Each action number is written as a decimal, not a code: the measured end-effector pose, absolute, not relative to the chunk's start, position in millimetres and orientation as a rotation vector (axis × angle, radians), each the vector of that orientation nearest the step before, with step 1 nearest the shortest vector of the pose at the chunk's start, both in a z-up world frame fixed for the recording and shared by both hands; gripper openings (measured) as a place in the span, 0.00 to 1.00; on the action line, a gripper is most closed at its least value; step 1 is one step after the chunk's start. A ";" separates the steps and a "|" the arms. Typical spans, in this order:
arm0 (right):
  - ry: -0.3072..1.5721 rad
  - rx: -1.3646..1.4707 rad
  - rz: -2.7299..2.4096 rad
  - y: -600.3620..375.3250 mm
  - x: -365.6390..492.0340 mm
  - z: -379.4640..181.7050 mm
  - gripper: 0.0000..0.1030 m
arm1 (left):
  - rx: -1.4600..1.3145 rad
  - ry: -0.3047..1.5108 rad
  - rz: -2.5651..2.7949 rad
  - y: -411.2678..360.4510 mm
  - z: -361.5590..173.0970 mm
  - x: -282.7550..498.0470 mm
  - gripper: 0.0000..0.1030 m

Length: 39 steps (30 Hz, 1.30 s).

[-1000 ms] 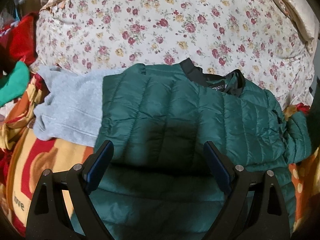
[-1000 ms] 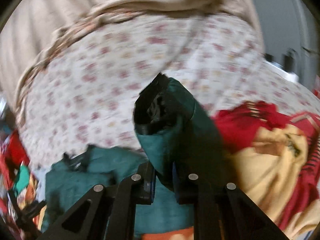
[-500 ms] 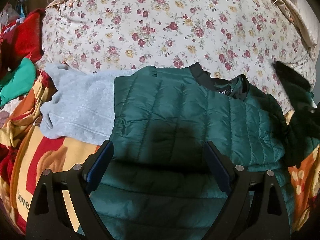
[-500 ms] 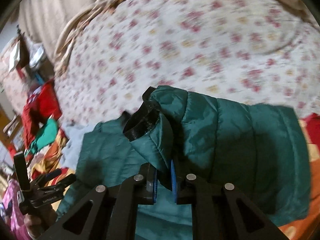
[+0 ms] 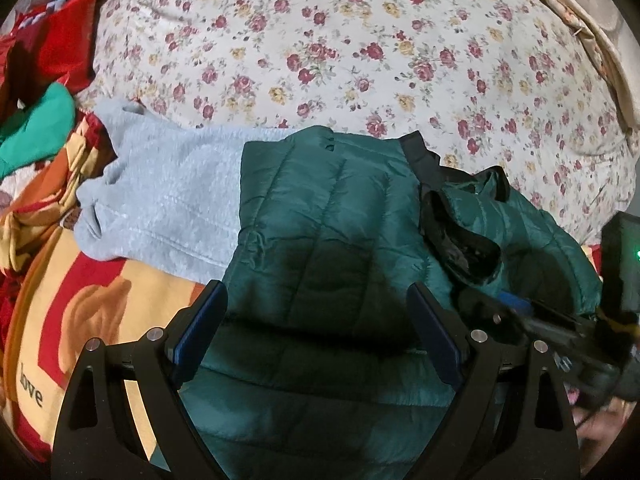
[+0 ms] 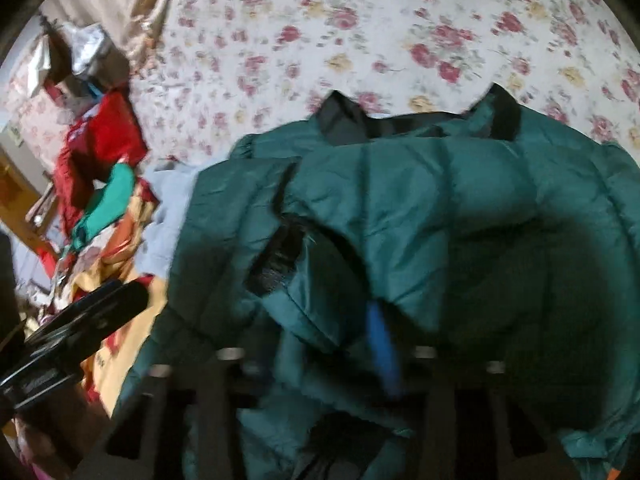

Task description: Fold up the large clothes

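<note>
A dark green quilted puffer jacket (image 5: 328, 216) with a black collar lies on the bed, also seen in the right wrist view (image 6: 460, 216). Its right sleeve (image 5: 516, 224), with a black cuff (image 5: 460, 240), is folded across the jacket body. My left gripper (image 5: 316, 320) is open and empty just above the jacket's lower part. My right gripper (image 6: 340, 340) sits over the sleeve with the fabric between its fingers; the view is blurred and the jaws look parted. It also shows at the right edge of the left wrist view (image 5: 516, 308).
A grey sweater (image 5: 168, 196) lies left of the jacket, partly under it. The floral bedsheet (image 5: 340, 48) spreads behind. A red and yellow blanket (image 5: 80, 300) lies at the left, with red and green clothes (image 5: 36, 120) heaped beyond it.
My right gripper carried the sleeve leftward and down across the jacket body, and its jaws appear to have parted. My left gripper stayed open over the hem.
</note>
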State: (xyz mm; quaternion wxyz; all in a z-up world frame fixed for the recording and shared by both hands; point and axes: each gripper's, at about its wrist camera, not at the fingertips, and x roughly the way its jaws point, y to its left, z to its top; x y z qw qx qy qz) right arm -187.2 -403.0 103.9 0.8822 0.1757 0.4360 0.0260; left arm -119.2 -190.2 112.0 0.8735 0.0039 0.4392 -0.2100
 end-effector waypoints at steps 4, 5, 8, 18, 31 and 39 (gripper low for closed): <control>0.904 0.258 0.044 -392.6 -199.4 121.2 0.57 | 0.007 0.917 -0.443 -190.3 111.1 -120.3 0.88; 0.897 0.228 0.038 -391.8 -205.3 126.3 0.57 | 0.008 0.914 -0.444 -190.7 111.4 -121.3 0.88; 0.871 0.174 0.005 -396.9 -219.8 136.7 0.58 | 0.020 0.896 -0.447 -192.2 113.0 -125.3 0.88; 0.741 0.194 -0.120 -445.8 -293.3 179.5 0.63 | 0.014 0.882 -0.482 -200.5 115.3 -138.5 0.88; 0.646 0.442 -0.318 -542.0 -362.9 176.4 0.66 | 0.110 0.987 -0.549 -292.9 110.1 -119.4 0.88; 0.695 0.489 -0.348 -564.9 -369.4 157.2 0.66 | 0.189 1.025 -0.561 -334.7 94.2 -119.2 0.19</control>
